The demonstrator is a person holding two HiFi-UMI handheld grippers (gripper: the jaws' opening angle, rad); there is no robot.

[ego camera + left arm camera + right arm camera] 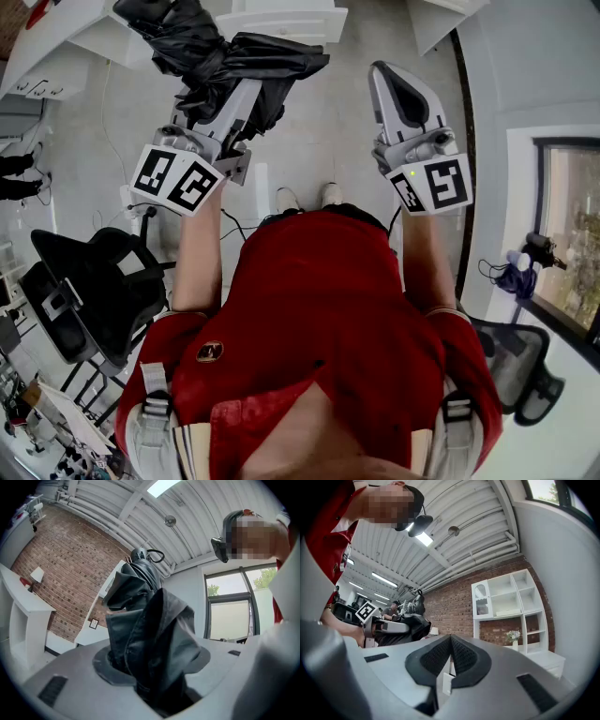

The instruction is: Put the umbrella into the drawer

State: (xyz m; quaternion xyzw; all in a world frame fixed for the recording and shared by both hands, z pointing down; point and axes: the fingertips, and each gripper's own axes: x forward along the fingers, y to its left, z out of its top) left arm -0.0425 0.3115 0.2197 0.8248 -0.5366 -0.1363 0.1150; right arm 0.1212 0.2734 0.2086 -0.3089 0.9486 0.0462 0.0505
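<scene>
Left gripper [234,105] jaws clamped on folded black umbrella [202,47]. Right gripper [390,77] jaws pressed together, nothing between them.

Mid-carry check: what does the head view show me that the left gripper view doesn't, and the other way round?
Head view only: the right claw, shut and empty, the person's red shirt, the pale floor and a black chair.

Left gripper view only: a brick wall, a window and the ribbed ceiling.

Both: the black folded umbrella clamped in the left claw, its fabric bunched between the jaws.
</scene>
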